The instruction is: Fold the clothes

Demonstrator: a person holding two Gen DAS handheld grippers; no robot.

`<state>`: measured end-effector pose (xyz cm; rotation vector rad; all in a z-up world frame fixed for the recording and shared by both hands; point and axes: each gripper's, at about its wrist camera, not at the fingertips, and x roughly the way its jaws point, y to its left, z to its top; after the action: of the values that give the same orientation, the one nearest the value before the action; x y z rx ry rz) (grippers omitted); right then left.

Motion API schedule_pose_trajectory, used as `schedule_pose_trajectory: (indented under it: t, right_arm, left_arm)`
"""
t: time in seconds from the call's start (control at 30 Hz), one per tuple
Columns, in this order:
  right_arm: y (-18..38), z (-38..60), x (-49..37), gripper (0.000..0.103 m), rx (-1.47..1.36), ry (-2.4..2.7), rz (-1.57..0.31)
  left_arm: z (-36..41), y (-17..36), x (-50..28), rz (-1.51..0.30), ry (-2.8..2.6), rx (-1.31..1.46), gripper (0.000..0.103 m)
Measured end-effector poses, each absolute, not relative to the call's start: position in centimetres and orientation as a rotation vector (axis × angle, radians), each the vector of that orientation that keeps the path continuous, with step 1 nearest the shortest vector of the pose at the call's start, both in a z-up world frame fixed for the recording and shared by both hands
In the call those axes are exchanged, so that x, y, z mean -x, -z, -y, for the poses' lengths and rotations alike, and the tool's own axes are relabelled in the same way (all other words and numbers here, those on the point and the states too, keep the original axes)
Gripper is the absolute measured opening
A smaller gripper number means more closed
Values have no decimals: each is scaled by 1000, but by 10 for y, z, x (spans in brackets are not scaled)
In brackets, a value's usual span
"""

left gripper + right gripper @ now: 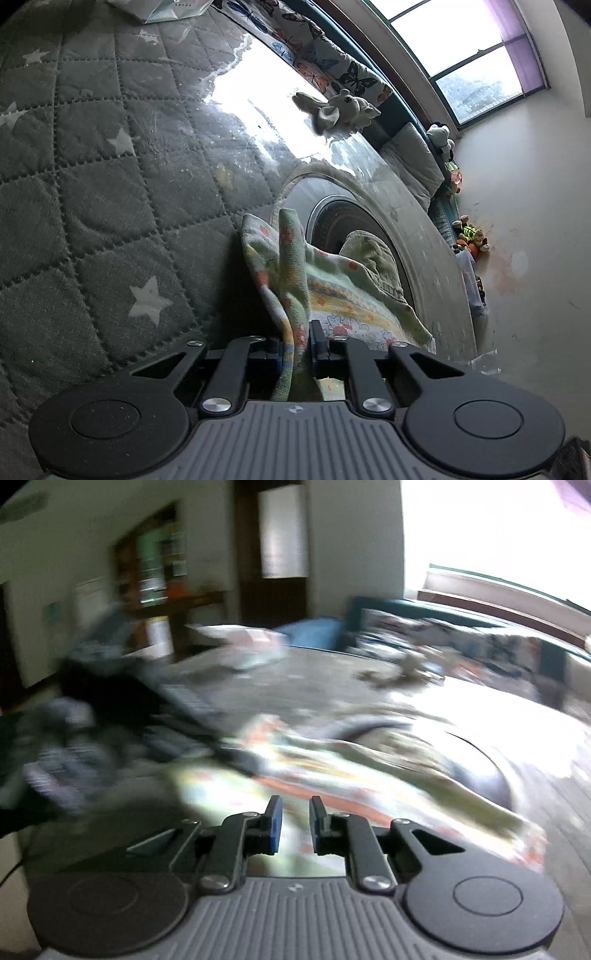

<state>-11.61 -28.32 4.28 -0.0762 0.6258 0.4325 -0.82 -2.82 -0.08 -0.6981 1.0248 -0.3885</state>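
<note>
Left gripper (295, 350): jaws closed on a bunched fold of the floral garment (295, 280), a pale cloth printed with orange, green and yellow. The cloth passes between the jaws and rises in a ridge ahead of them. The rest of the garment trails to the right, over the rim of a round grey basin (424, 236). A second, olive corduroy garment (369, 254) lies against the floral one, partly inside the basin.

The basin rests on a bed covered by a grey quilted blanket with white stars (110, 206). A clear plastic sheet (258, 110) glares over the far part of the blanket. A pale soft toy (340, 109) lies on the sheet near the far edge of the bed, just before a butterfly-print cushion (332, 62). More soft toys (471, 236) sit by the wall at the far right corner, below the window (461, 48).

Right gripper (295, 823): jaws partly open, a narrow gap between the blue pads (274, 825), nothing held. This view is heavily motion-blurred. The floral garment (332, 775) spreads directly beyond the jaws. The left gripper (184, 698) shows as a dark blurred shape to the left, at the garment's edge.
</note>
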Motion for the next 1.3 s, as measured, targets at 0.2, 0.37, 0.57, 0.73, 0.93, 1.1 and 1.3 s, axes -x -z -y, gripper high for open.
schedule_pose_trajectory:
  t: [0.2,0.37,0.57,0.73,0.93,1.1,1.3]
  right_arm:
    - [-24,326,93,14,11,-261,-683]
    - [-15,347,89,14,7,-185,-702]
    - [-12,373,92,14,0,-80,-695]
    - [-18,378,96,40,15,-11,-640]
    - [-12,387,92,48,-50,4,-673]
    - [-6,391,91,48,-93,8,-692]
    - [-6,387,91,28,-95,5,-696]
  left_arm:
    - [29,0,9,-1022,388,693,14]
    - [29,0,9,-1020,390,688,15]
    - [28,1,9,-1020,393,688,15]
    - [29,1,8,-1019,392,685,15]
    - [30,0,9,-1016,391,678,15]
    - [31,0,10,-1012,391,669,15]
    - [31,-1,10,-1009,390,662,15]
